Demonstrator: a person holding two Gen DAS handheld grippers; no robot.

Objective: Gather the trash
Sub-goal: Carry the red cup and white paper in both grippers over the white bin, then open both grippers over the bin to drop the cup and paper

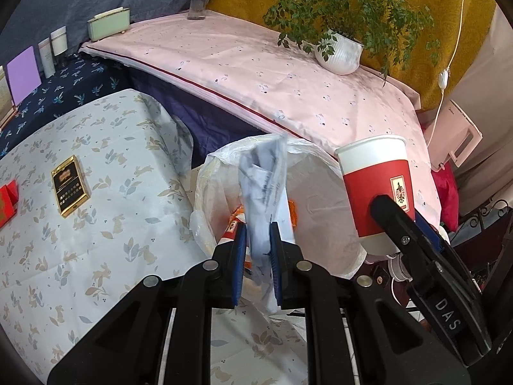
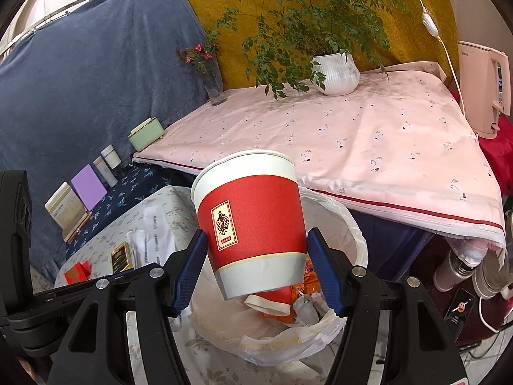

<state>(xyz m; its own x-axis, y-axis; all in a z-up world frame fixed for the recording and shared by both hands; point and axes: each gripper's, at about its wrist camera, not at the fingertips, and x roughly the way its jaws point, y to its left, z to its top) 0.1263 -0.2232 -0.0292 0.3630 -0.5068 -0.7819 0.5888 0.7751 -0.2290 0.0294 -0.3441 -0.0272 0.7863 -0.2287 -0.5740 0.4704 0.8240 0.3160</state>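
Jaws around paper cup (image 2: 253,221) above bin (image 2: 349,224)

Cup (image 2: 253,221) and paper (image 1: 264,186) above bin (image 2: 346,221)

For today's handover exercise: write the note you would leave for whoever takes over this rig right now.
Left hand-held gripper: shut on crumpled paper, held over the lined bin.
Right hand-held gripper: shut on a red paper cup, also above the bin.
Done: another cup and orange wrappers already in the bin.
Left: drop both items, then perhaps fetch the black-gold box and red packet from the table.
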